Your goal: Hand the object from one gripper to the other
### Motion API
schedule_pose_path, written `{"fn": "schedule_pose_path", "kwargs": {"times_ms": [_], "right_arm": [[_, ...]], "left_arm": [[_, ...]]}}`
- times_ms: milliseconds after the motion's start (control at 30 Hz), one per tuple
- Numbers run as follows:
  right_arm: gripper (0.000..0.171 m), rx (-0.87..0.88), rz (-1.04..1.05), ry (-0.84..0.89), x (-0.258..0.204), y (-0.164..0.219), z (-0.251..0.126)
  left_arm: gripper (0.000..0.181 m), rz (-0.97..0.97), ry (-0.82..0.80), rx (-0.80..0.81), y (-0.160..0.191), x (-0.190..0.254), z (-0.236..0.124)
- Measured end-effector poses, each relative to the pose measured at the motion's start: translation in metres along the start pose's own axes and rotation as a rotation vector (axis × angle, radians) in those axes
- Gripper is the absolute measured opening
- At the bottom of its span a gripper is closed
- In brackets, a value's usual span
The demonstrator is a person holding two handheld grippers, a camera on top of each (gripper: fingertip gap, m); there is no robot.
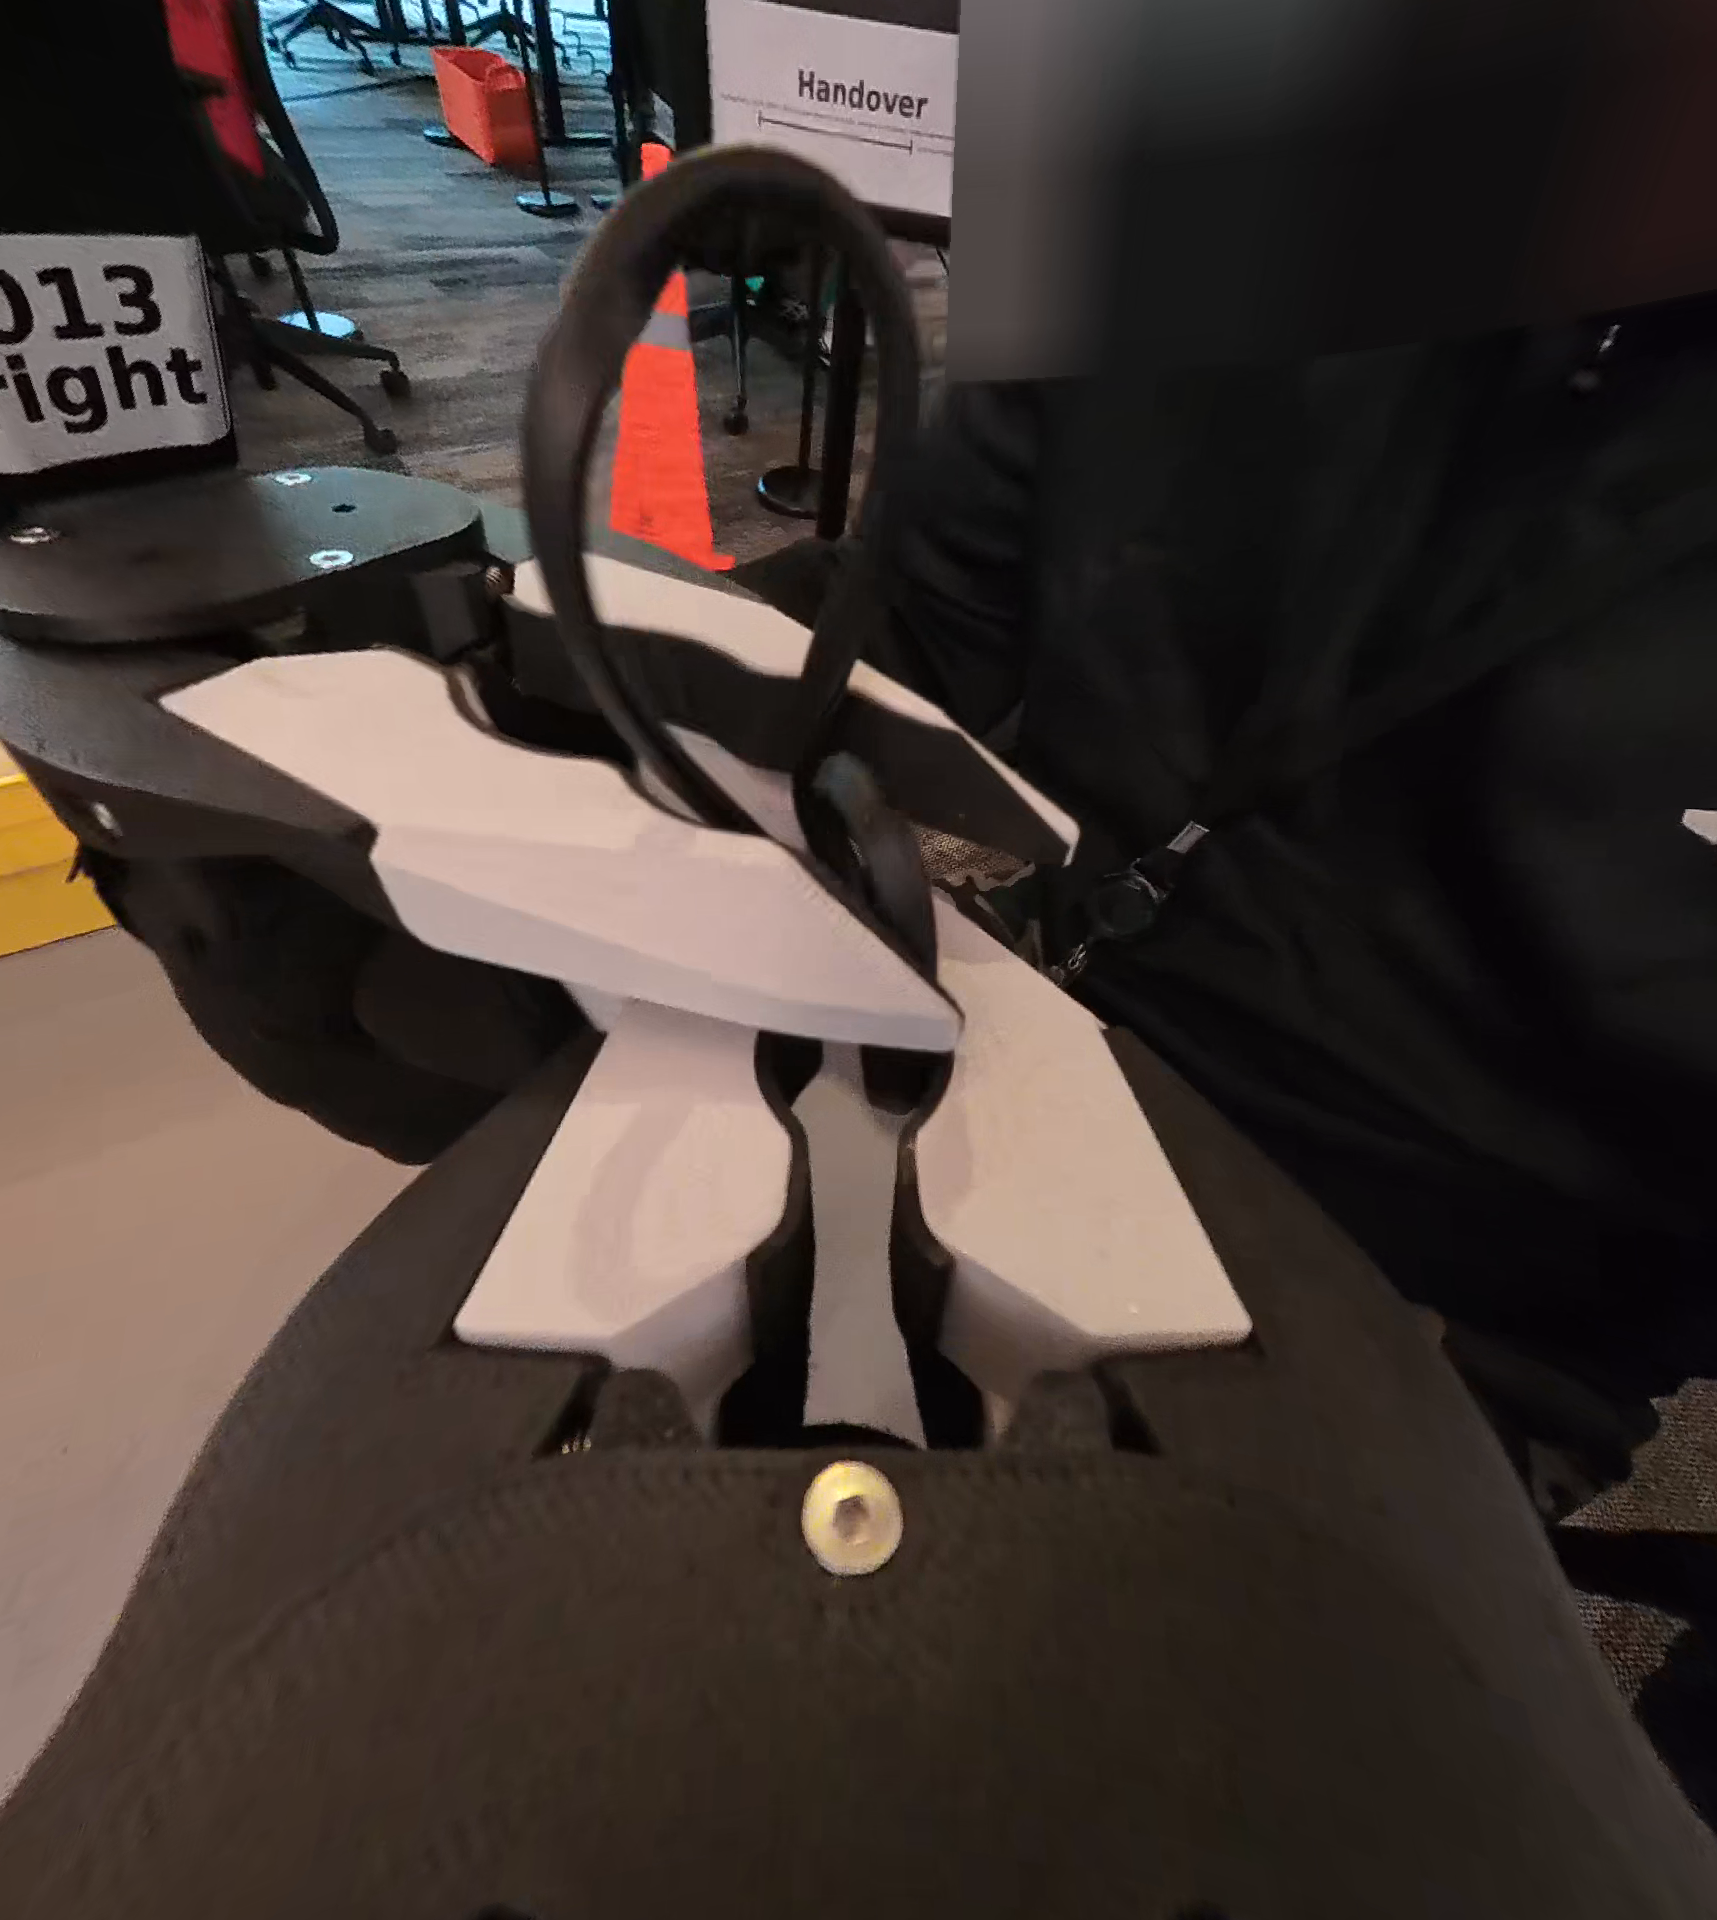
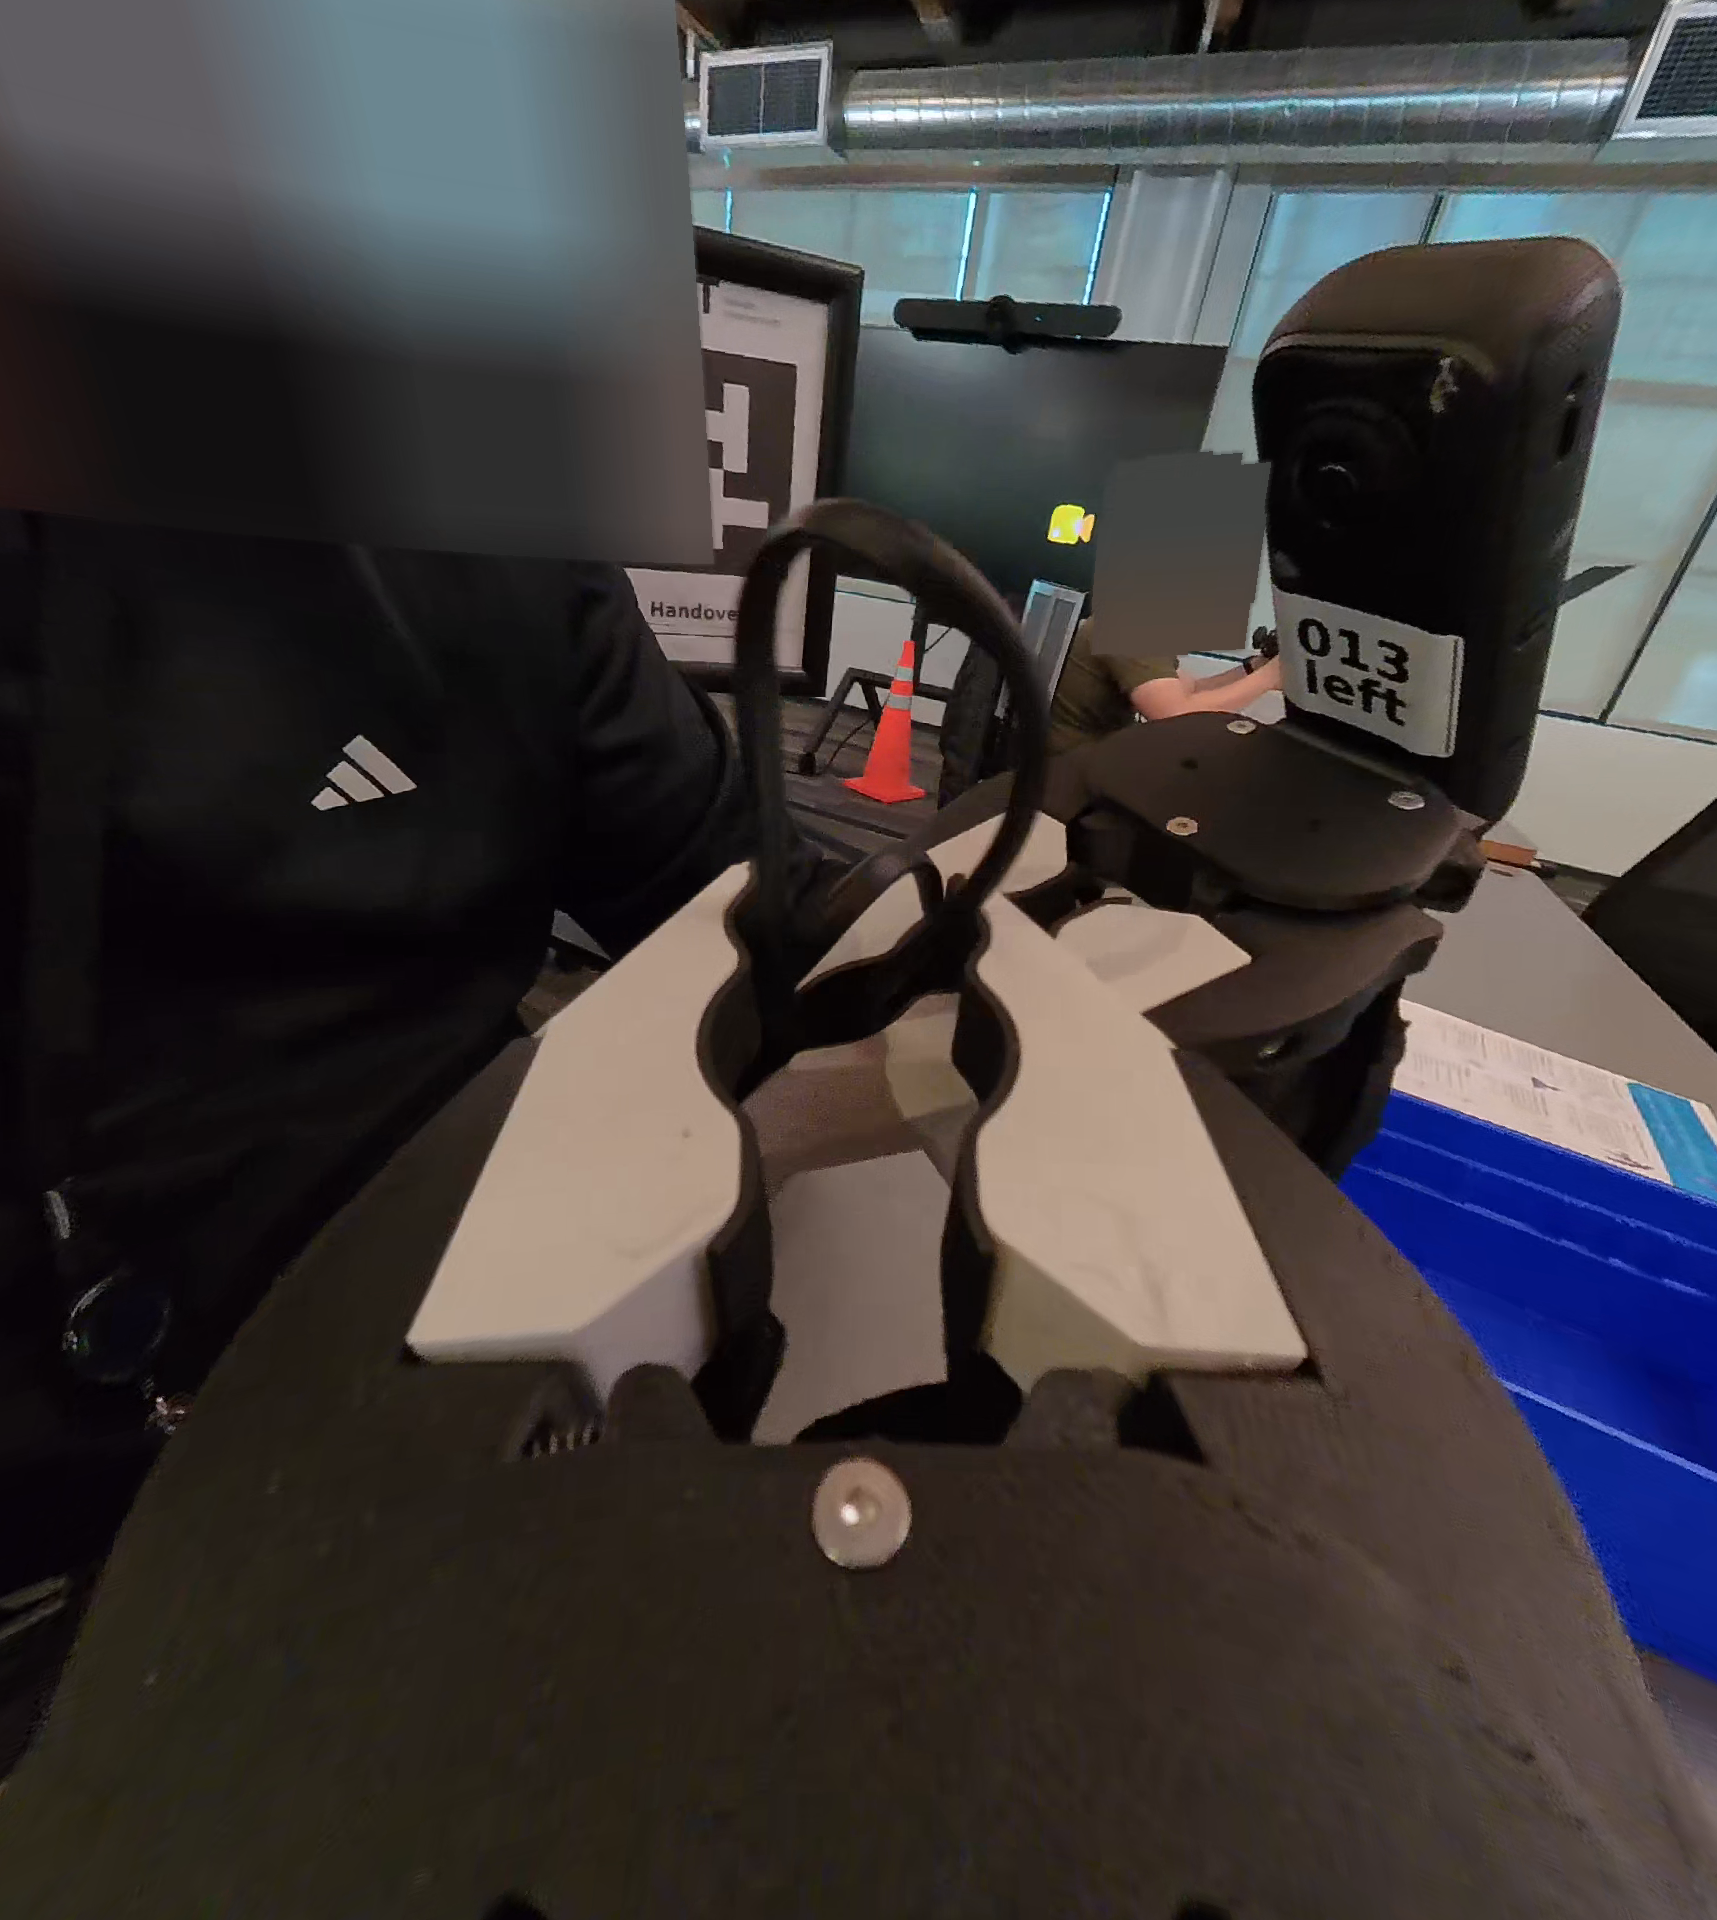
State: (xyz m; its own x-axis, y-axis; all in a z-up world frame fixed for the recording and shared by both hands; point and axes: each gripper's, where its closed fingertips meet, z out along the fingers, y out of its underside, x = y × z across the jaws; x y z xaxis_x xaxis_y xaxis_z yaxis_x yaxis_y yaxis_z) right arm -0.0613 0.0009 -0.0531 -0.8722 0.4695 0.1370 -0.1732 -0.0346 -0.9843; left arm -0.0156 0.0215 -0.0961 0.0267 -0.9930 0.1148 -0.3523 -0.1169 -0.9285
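Black strap loop (image 2: 895, 707); labelled camera (image 2: 1425, 520).

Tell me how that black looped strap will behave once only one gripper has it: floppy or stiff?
Probably semi-stiff: the black strap stands up in an arch above both grippers without sagging. It looks thin and light, so it may spring or swing when released. Both the left gripper and right gripper appear closed near its crossed ends.

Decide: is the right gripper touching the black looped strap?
Touching. In the right wrist view the right gripper pinches the black looped strap between its white tips, with no gap visible.
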Motion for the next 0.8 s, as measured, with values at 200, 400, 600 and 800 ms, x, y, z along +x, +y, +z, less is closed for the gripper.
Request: {"fn": "schedule_pose_path", "kwargs": {"times_ms": [200, 400, 600, 800], "right_arm": [[0.003, -0.019, -0.034, 0.070, 0.012, 0.001, -0.006], [0.001, -0.047, -0.052, 0.242, 0.038, -0.005, -0.023], [0.001, -0.084, -0.086, 0.488, 0.070, -0.015, -0.057], [0.001, -0.117, -0.070, 0.563, 0.082, -0.011, -0.059]], "left_arm": [[0.003, -0.016, -0.022, -0.002, 0.003, -0.007, 0.000], [0.015, -0.052, -0.180, 0.027, 0.000, -0.035, -0.017], [0.083, -0.058, -0.492, 0.047, -0.006, -0.079, -0.050], [0.085, 0.034, -0.685, 0.013, -0.012, -0.103, -0.044]]}}
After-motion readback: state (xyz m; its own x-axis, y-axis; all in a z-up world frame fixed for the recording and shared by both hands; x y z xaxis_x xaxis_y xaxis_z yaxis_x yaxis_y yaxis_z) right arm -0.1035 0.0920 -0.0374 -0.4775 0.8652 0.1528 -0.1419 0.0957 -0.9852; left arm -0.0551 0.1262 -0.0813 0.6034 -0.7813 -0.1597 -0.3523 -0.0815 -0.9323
